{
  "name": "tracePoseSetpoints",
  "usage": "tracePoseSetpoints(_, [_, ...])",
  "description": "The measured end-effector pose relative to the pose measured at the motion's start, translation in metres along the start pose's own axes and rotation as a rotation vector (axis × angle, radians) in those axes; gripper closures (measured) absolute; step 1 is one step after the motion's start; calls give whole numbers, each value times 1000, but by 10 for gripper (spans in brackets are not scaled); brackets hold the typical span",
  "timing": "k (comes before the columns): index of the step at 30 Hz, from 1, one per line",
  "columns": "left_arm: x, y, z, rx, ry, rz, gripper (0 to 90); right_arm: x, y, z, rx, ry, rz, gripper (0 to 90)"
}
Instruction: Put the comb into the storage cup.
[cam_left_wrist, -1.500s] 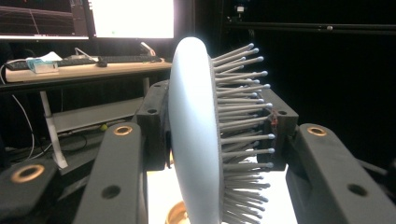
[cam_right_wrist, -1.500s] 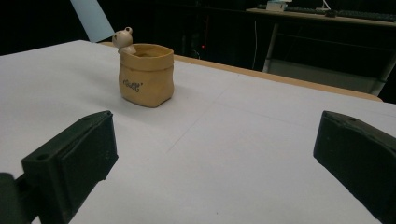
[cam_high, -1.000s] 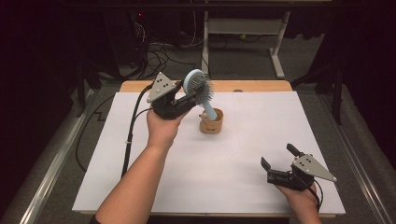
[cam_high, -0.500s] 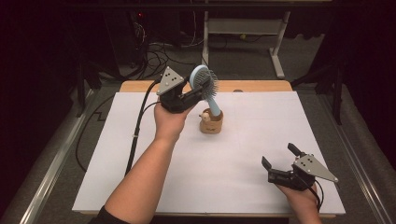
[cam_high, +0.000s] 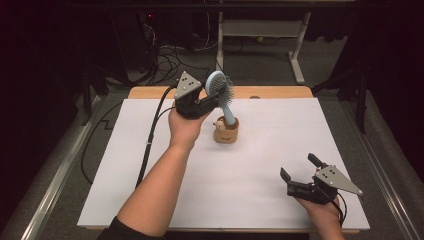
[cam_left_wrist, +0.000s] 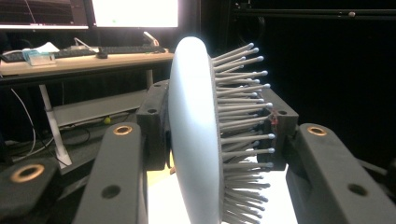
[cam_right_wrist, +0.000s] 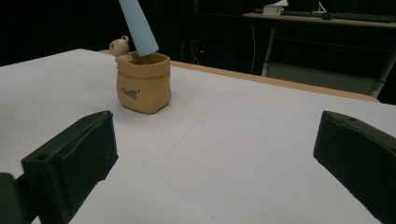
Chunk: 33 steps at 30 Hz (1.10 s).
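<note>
A pale blue hairbrush (cam_high: 220, 91) with grey bristles is clamped by its head in my left gripper (cam_high: 212, 97); in the left gripper view the jaws press on the brush's smooth back and its bristles (cam_left_wrist: 240, 121). The brush's handle (cam_right_wrist: 138, 28) points down into a small tan sack-shaped pot (cam_high: 226, 131) with a little bear figure on its rim (cam_right_wrist: 119, 46). Whether the handle touches the pot's bottom is hidden. My right gripper (cam_high: 299, 167) rests low at the front right of the table, open, with nothing between its jaws.
A white sheet (cam_high: 260, 165) covers the wooden table (cam_high: 280, 92). Behind the table are a white desk frame (cam_high: 295, 35) and cables on the floor (cam_high: 165, 60). Metal rails run along both sides of the table.
My left hand has carried the brush to the right and slightly down, so the handle now stands in the pot. The right gripper has stayed where it was.
</note>
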<state>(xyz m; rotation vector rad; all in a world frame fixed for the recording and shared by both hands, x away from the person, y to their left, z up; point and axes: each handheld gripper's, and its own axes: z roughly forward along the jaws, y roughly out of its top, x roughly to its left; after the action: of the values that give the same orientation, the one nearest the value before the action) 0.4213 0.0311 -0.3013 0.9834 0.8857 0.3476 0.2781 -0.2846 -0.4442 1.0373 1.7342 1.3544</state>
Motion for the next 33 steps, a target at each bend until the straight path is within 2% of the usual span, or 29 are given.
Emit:
tracePoseSetpoints(1, [1,-1,1,0,3,-9,548,0,0,0,-2,1,0,1])
tracePoseSetpoints(5, [1,-7,3,11,7,4,548,-1,1,-1,-4,-2,4,1])
tracePoseSetpoints(13, [6,-15,8,20,25,0,548,-1,1,-1,-7,-3,4,1])
tracePoseSetpoints(29, [22,-29,12,41,60,-38,547,-2,0,-1,-8,-3,6,1])
tracePoseSetpoints(33, [22,-32,13,47,57,-34,547,-1,0,-1,-8,-4,7,1])
